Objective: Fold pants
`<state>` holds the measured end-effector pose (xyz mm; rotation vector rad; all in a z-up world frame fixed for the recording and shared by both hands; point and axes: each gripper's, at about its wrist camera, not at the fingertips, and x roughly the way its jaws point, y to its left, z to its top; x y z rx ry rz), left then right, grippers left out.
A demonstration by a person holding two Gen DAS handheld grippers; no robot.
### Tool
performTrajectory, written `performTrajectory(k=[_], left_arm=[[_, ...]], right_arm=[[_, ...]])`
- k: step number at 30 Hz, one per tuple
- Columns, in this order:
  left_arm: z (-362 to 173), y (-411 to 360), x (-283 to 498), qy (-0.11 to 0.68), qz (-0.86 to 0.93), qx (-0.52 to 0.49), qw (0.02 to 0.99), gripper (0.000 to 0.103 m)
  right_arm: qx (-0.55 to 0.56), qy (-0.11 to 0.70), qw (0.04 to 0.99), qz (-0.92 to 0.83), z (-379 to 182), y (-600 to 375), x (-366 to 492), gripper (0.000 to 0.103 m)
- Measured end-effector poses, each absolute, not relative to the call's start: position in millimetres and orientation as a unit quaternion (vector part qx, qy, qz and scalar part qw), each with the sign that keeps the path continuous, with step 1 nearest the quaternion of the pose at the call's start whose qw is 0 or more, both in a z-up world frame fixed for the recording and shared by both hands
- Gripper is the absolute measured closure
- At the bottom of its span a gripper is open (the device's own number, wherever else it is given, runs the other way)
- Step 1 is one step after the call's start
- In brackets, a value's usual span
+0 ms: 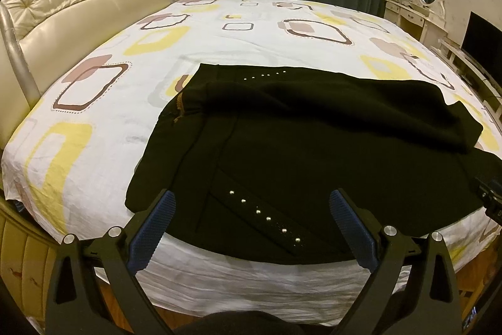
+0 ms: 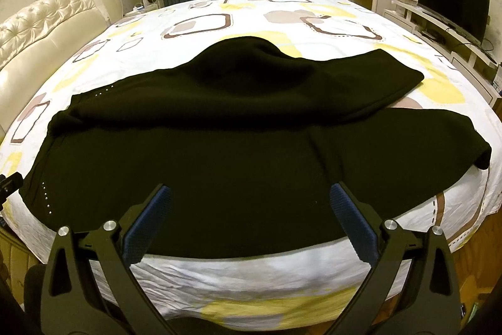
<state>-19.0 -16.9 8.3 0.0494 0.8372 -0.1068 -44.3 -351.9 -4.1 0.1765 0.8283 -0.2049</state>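
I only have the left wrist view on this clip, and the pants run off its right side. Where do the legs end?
Observer: In the right wrist view, both legs of the pants end on the sheet, with the nearer hem close to the bed's right edge.
Operator: Are the legs stacked on each other?
Observer: Not at the hems. They part there, and a patch of sheet shows between them.
Operator: Is the right hand-held gripper holding anything?
Observer: No. The right hand-held gripper is open with nothing between its fingers, by the near edge of the pants.
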Motion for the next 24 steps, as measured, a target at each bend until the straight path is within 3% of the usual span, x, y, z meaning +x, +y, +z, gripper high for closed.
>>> performTrajectory(k=[24], left_arm=[[6.8,-16.3,-18.4,0.405,-0.049,0.024,0.913,0.005]], right_arm=[[0.085,0.405,0.905,-0.098,-9.9,-350.9,-45.1,0.002]])
